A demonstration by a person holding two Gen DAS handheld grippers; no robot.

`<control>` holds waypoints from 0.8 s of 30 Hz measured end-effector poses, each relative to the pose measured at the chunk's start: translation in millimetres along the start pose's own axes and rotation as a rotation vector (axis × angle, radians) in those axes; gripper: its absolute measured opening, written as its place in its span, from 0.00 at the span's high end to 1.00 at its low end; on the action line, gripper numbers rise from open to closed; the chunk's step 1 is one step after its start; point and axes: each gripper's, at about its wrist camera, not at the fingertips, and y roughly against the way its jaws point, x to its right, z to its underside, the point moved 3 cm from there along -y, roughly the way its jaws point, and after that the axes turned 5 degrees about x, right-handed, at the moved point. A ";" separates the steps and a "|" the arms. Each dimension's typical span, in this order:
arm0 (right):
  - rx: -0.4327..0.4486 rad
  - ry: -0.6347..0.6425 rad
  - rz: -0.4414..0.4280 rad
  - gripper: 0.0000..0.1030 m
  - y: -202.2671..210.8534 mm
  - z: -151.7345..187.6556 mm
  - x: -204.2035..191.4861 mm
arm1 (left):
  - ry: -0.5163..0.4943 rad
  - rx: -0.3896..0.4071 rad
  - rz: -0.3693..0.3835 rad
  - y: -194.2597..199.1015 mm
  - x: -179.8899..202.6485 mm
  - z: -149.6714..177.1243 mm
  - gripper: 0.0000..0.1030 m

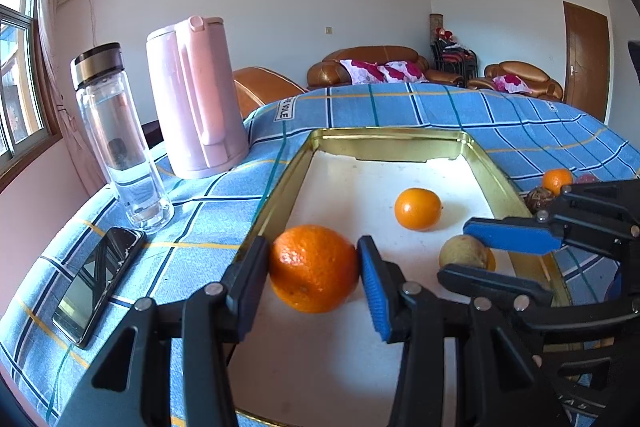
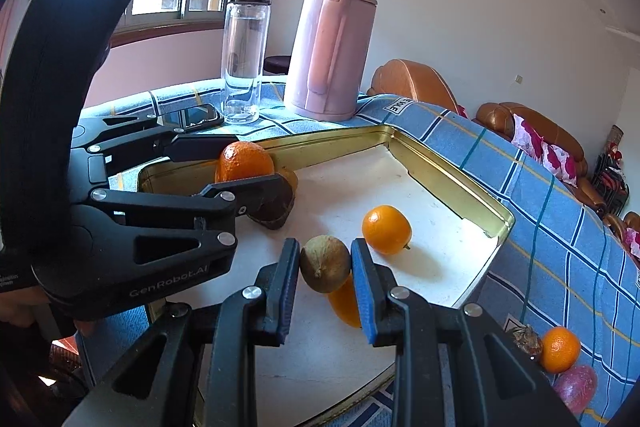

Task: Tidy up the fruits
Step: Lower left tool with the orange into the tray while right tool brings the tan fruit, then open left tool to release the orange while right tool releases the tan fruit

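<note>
Gold-rimmed tray (image 1: 280, 179): left gripper (image 1: 314, 267) clamped on large orange (image 1: 314, 269), right gripper (image 2: 325, 263) clamped on brownish-green fruit (image 2: 325, 263), small orange (image 1: 418, 209) loose mid-tray.

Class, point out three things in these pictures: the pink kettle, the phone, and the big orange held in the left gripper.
pink kettle (image 1: 196, 99): left wrist view, on its body beside the handle.
phone (image 1: 98, 283): left wrist view, middle of its dark screen.
big orange (image 1: 314, 267): left wrist view, centre of its peel.
</note>
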 end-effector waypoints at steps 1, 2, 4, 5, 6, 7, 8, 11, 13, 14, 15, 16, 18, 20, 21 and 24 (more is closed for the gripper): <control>-0.005 0.000 -0.001 0.72 -0.9 0.3 0.1 | -0.006 -0.001 0.003 0.3 1.1 0.3 0.55; -0.008 -0.001 0.000 0.72 -1.4 0.6 0.2 | -0.012 -0.001 0.004 0.4 2.7 0.1 0.55; -0.015 -0.003 0.002 0.72 -2.9 1.0 0.6 | -0.016 -0.001 0.005 0.0 4.5 0.1 0.55; -0.019 -0.005 0.001 0.72 -3.7 1.2 0.8 | -0.019 -0.001 0.003 -0.2 4.8 0.1 0.55; -0.022 -0.006 0.000 0.72 -4.2 1.3 0.9 | -0.023 -0.001 0.001 -0.4 5.3 -0.1 0.55; -0.023 -0.007 0.000 0.72 -4.4 1.5 1.0 | -0.024 -0.002 0.001 -0.4 5.2 -0.2 0.54; -0.024 -0.008 0.000 0.72 -4.6 1.6 1.1 | -0.024 -0.002 0.001 -0.4 5.5 -0.1 0.54; -0.029 -0.013 -0.003 0.72 -5.5 1.6 2.2 | -0.033 -0.004 -0.003 -0.8 6.8 0.0 0.54; -0.032 -0.017 -0.005 0.72 -6.1 1.5 2.8 | -0.035 -0.007 -0.001 -0.6 6.9 0.6 0.53; -0.032 -0.020 -0.004 0.72 -6.1 1.4 3.3 | -0.034 -0.007 -0.001 -0.9 6.8 1.0 0.53; -0.032 -0.021 -0.004 0.72 -6.1 1.5 3.1 | -0.034 -0.008 -0.002 -1.3 6.7 1.4 0.53; -0.031 -0.021 -0.003 0.72 -5.9 1.4 3.0 | -0.034 -0.011 -0.002 -2.0 6.3 1.8 0.54; -0.029 -0.022 -0.004 0.72 -5.3 1.5 2.9 | -0.035 -0.007 -0.002 -1.4 6.5 1.5 0.54; -0.028 -0.025 -0.006 0.72 -5.3 1.5 3.4 | -0.035 -0.004 -0.008 -0.9 6.0 1.2 0.53; -0.026 -0.026 -0.005 0.72 -4.9 1.5 3.7 | -0.033 -0.004 -0.009 -0.9 5.6 1.2 0.52; -0.020 -0.024 0.001 0.71 -3.4 1.6 3.0 | -0.026 -0.001 -0.027 -0.6 3.1 1.0 0.43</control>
